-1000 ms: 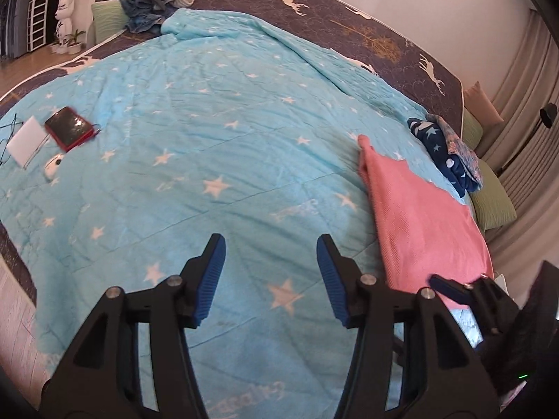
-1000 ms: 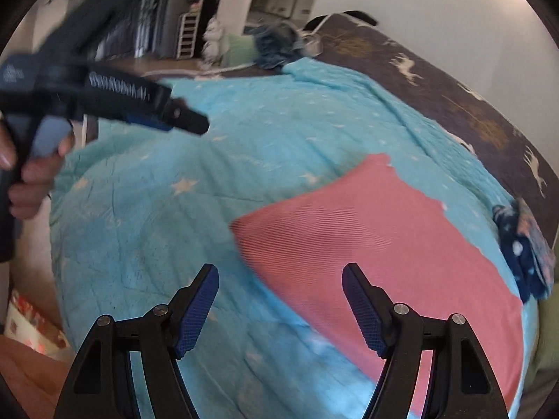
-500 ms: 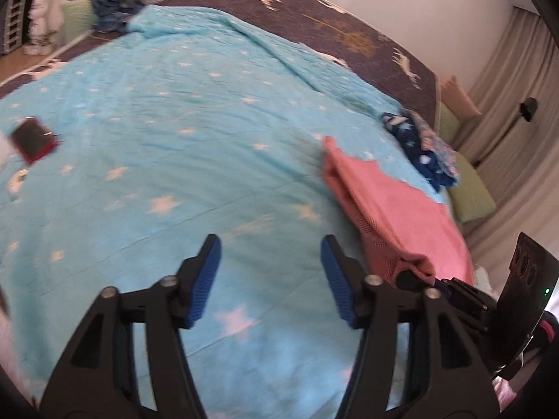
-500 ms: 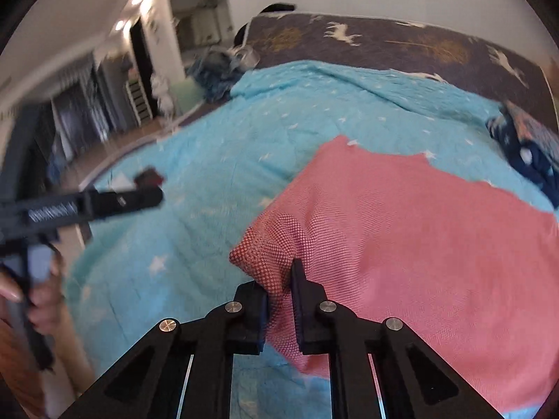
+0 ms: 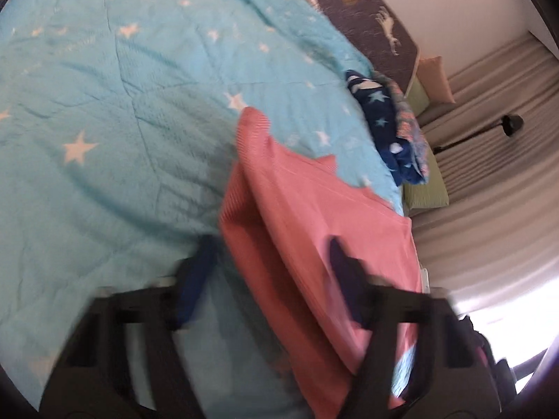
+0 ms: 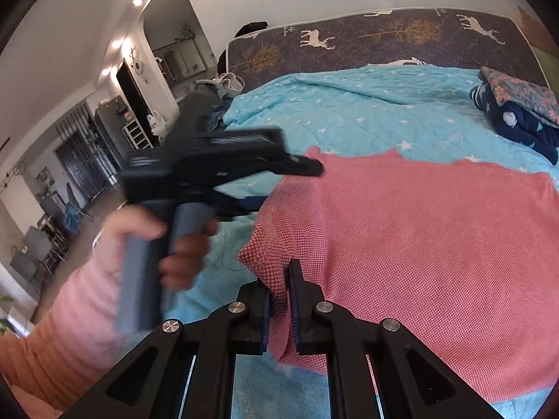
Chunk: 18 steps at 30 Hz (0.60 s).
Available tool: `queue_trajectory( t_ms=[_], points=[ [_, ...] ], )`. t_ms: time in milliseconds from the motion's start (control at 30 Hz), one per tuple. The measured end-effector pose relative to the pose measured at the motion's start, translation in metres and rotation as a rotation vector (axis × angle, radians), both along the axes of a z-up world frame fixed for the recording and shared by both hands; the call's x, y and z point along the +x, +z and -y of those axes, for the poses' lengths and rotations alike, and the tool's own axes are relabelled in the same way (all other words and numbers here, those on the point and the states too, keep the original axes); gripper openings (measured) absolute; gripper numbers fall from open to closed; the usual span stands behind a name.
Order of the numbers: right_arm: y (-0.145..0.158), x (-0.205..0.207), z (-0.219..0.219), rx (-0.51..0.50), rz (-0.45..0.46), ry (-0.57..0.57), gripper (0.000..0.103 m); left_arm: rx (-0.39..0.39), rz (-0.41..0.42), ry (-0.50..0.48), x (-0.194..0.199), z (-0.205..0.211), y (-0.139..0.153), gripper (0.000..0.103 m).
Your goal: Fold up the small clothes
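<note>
A pink knitted garment [image 6: 419, 244] lies spread on the light blue star blanket [image 6: 349, 111]. My right gripper [image 6: 278, 300] is shut on the garment's near left corner and holds it lifted off the blanket. My left gripper [image 5: 270, 272] is open, its blurred jaws astride the garment's raised left edge [image 5: 279, 216], with cloth between them. In the right wrist view the left gripper [image 6: 283, 185] reaches in from the left, held by a hand, at the garment's left edge.
Folded dark blue and floral clothes [image 6: 517, 111] are stacked at the blanket's far right, also in the left wrist view [image 5: 391, 129]. A dark mattress with deer print [image 6: 384, 38] lies behind. Green cushions [image 5: 424, 188] and curtains are on the right.
My left gripper has swung right from the bare blanket to the garment's left edge. My right gripper closed on the near corner and lifted it higher.
</note>
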State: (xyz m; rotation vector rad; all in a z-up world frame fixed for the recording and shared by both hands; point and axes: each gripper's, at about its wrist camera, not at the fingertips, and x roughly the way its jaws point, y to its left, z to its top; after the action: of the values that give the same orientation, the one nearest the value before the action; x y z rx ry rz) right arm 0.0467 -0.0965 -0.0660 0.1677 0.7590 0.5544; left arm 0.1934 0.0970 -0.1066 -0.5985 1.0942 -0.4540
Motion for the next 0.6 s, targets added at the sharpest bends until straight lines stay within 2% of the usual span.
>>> queue_trajectory(
  t_ms=[67, 133, 233, 400, 600],
  points=[
    [0.000, -0.002, 0.003, 0.010, -0.001, -0.001, 0.007, -0.080, -0.008, 0.009, 0.005, -0.001, 0.000, 0.015],
    [0.000, -0.001, 0.008, 0.020, -0.002, -0.003, 0.007, -0.092, 0.032, 0.022, 0.003, 0.002, 0.012, 0.011],
    [0.002, -0.003, 0.017, 0.049, 0.003, -0.008, 0.007, -0.042, 0.106, -0.004, 0.000, 0.020, 0.038, 0.010],
    [0.014, -0.016, 0.037, 0.094, 0.046, -0.025, 0.007, -0.022, 0.191, -0.076, -0.005, 0.062, 0.078, 0.010],
    [0.030, -0.042, 0.091, 0.159, 0.101, -0.124, 0.006, 0.001, 0.221, -0.169, -0.004, 0.134, 0.100, 0.010]
  ],
)
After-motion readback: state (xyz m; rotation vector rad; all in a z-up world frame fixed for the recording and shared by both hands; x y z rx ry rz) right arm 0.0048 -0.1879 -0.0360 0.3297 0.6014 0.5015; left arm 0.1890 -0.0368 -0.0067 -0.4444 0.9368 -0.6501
